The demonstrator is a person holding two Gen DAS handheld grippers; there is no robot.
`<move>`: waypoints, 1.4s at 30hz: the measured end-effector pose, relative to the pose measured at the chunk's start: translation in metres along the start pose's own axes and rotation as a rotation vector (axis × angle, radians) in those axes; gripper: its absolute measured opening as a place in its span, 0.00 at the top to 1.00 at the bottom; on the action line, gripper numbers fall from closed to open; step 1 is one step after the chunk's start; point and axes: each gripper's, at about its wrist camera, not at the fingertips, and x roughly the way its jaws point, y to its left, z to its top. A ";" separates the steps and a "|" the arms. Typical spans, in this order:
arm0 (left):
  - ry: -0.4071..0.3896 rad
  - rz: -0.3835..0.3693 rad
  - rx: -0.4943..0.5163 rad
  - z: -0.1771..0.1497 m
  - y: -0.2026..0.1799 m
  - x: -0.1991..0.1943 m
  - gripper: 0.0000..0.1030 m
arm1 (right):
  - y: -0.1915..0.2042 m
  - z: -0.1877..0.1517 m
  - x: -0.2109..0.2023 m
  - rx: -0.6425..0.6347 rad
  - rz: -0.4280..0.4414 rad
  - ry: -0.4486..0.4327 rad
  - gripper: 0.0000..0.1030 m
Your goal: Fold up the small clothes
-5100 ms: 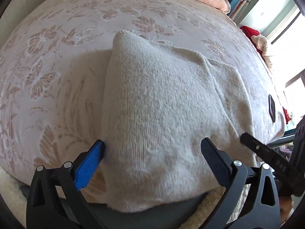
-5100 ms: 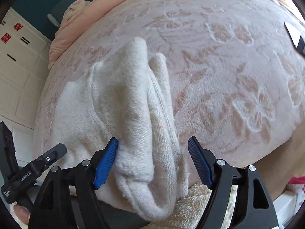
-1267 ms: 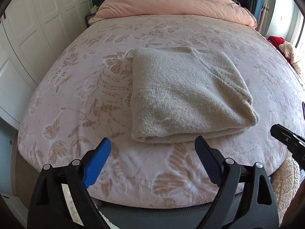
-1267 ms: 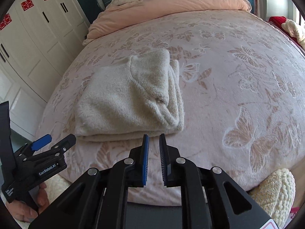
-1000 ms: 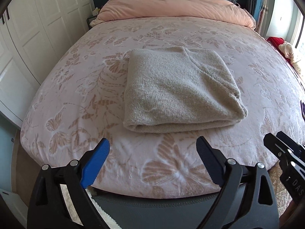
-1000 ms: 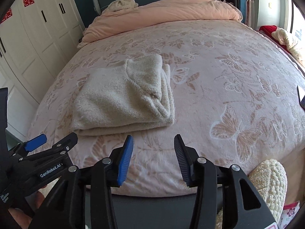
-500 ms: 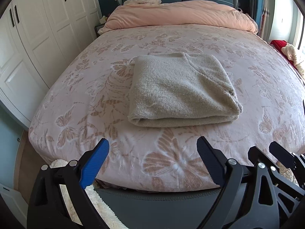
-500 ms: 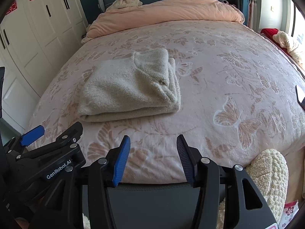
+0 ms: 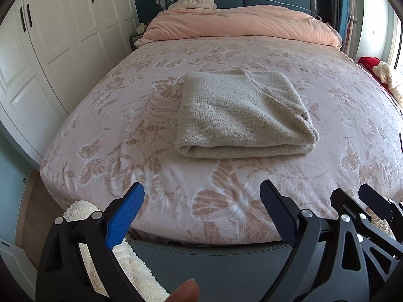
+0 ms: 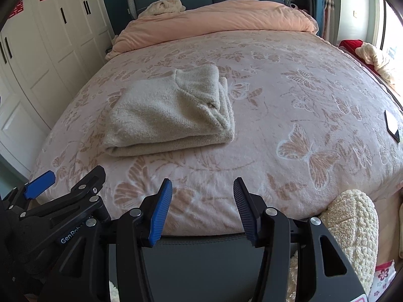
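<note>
A beige knit sweater point(image 9: 241, 115) lies folded into a thick rectangle on the pink butterfly bedspread point(image 9: 141, 125); it also shows in the right wrist view point(image 10: 168, 113). My left gripper point(image 9: 201, 201) is open and empty, held back over the foot edge of the bed, well short of the sweater. My right gripper point(image 10: 202, 196) is open and empty, also at the foot edge, to the right of the sweater. Each gripper shows at the edge of the other's view.
A peach duvet point(image 9: 239, 22) is bunched at the teal headboard. White wardrobes point(image 9: 50, 50) stand on the left. A dark phone point(image 10: 393, 125) lies at the bed's right edge. A cream fluffy item point(image 10: 352, 221) sits by the bed's foot.
Both grippers let go of the sweater and pulled back from it to the foot of the bed. The right gripper shut briefly and has opened again. The sweater stays folded.
</note>
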 end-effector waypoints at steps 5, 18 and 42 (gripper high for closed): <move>-0.006 -0.003 0.000 -0.003 -0.001 -0.002 0.12 | -0.001 -0.003 -0.001 0.005 -0.012 0.004 0.51; -0.039 0.029 0.012 -0.003 -0.001 -0.008 0.12 | -0.001 -0.003 -0.005 -0.002 -0.029 -0.008 0.51; -0.062 0.053 0.031 -0.004 -0.003 -0.007 0.13 | -0.003 -0.003 -0.002 -0.010 -0.055 -0.005 0.51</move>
